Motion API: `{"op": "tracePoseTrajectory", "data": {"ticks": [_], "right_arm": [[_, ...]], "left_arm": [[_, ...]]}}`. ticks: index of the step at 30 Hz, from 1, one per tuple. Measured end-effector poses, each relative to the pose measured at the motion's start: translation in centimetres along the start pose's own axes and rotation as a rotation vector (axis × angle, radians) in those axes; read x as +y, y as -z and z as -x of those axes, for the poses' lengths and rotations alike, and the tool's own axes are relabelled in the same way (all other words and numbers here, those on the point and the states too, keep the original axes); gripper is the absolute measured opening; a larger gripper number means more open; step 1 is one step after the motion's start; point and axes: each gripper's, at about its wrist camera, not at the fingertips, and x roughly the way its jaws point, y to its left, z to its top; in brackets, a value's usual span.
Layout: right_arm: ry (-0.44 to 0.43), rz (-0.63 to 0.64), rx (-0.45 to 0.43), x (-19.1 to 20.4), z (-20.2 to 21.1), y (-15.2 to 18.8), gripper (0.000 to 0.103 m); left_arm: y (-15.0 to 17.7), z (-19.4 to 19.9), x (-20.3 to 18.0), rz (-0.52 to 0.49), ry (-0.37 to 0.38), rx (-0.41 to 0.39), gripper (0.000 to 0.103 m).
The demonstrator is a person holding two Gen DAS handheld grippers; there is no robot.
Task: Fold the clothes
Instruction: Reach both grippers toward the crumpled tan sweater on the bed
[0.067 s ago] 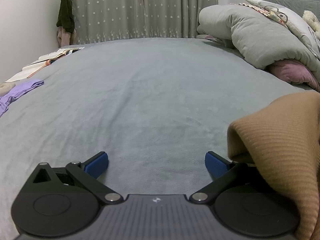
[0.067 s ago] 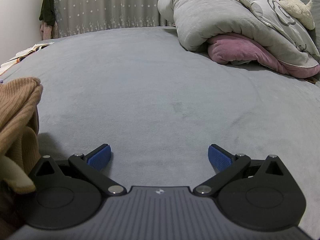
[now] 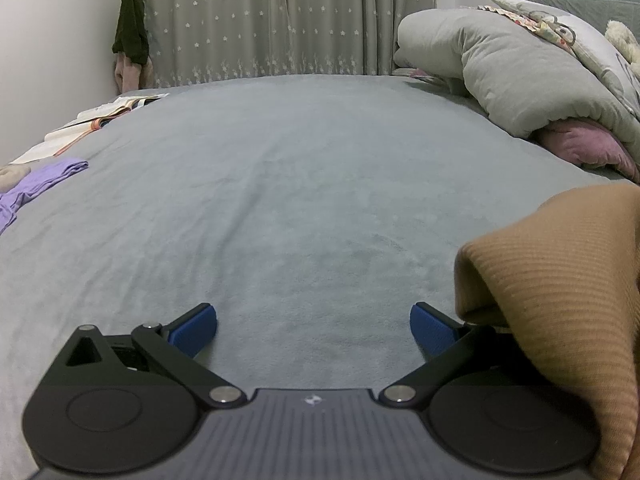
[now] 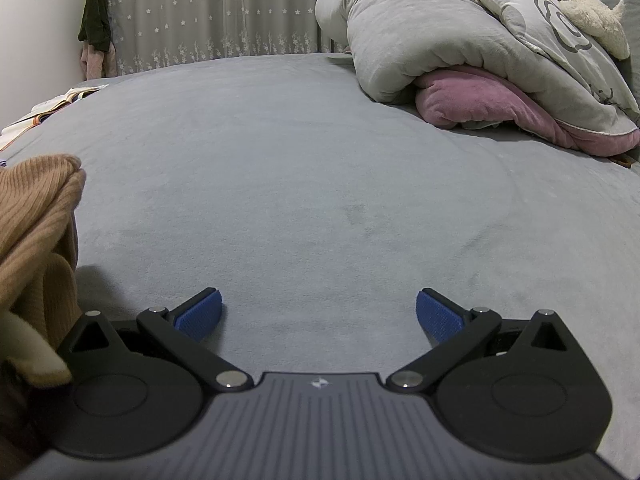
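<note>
Left tongs spread wide, blue pads well apart, nothing between them. Low over the grey bed. Tan ribbed sweater bunched just right of the left tongs, draped over the right finger's linkage; whether it touches the pad itself cannot be told.

Right tongs also wide, holding nothing, bare bed between the pads. Sweater sits just left of these tongs, heaped against the left linkage. So the sweater lies between the two tongs, gripped by neither.

Far ahead of the left tongs and to their left: purple garment at the bed's edge, open book beyond it. Ahead and right of both tongs: grey duvet rolled over a pink blanket, plush toy on top. Starred curtain behind the bed; dark garment hanging at its left.
</note>
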Motion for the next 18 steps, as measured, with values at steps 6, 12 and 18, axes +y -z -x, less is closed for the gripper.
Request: {"op": "tracePoseTrajectory", "data": {"ticks": [6,12,18], "right_arm": [[-0.001,-0.002,-0.001,0.1,0.0,0.0,0.103],[0.000,0.000,-0.001,0.3,0.1,0.1,0.103],[-0.028,0.004,0.031,0.1,0.2,-0.1,0.103]], "left_arm": [[0.3,1.4,4.5,-0.005,-0.107,0.072,0.103],[1.4,7.6,3.0,-0.126,-0.038,-0.054,0.103],[1.8,13.6,-1.3,-0.277,0.172,-0.181,0.103]]}}
